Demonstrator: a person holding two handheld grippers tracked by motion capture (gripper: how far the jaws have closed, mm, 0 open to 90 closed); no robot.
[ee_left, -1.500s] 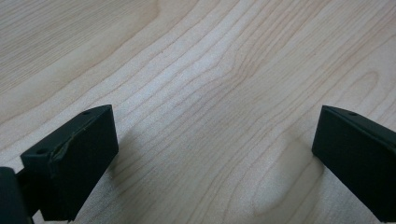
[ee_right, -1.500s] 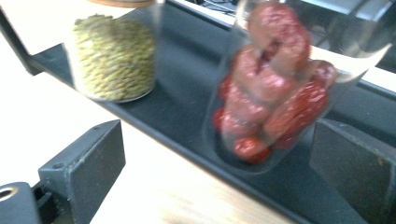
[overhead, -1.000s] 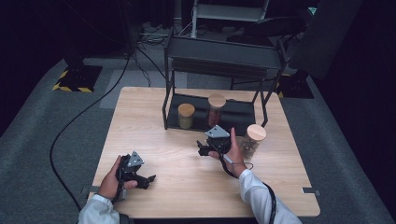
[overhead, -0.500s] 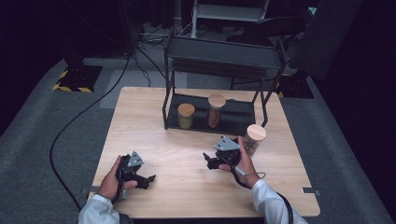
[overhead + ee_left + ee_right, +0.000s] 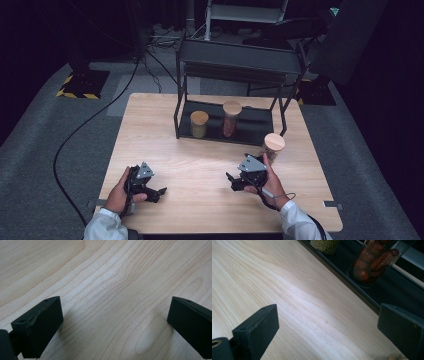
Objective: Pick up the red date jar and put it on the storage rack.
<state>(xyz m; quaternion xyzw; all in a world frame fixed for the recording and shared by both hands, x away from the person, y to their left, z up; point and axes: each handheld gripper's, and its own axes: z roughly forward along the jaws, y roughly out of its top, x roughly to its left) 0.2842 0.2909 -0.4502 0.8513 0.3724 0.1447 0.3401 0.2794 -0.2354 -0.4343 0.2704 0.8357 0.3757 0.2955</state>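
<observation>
Roughly: the nearest thing to the working hand is a clear glass jar with a round pale wooden lid [image 5: 273, 144], standing on the pale wood-grain bench [image 5: 200, 200] outside the rack, just off its front right leg, at about 1 o'clock from the right claw [image 5: 234, 182]. Contents too small to tell in the high view.

Right claw: jaws wide apart, nothing between them, low over bare bench and pointing toward 9 o'clock, so the jar sits beside and behind it, not in its line. Right gripper view confirms bare wood between the jaws.

Left claw [image 5: 159, 192]: jaws also apart, empty, low over the bench's near-left area, well apart from all jars.

Further out, at 12 o'clock: black metal two-tier rack [image 5: 240, 55]. Its lower tray holds a short glass jar of small green beans with a wooden lid [image 5: 199, 124] and, to its right, a taller glass jar of red sausage-shaped pieces with a wooden lid [image 5: 231, 119].

Progress, my read: two jars racked, one left out on the bench, neither claw gripping. If the job is loading the rack, the third jar is what's left; grasp not yet started.

Labels/writing: none readable on the jars, the rack or the grippers.
</observation>
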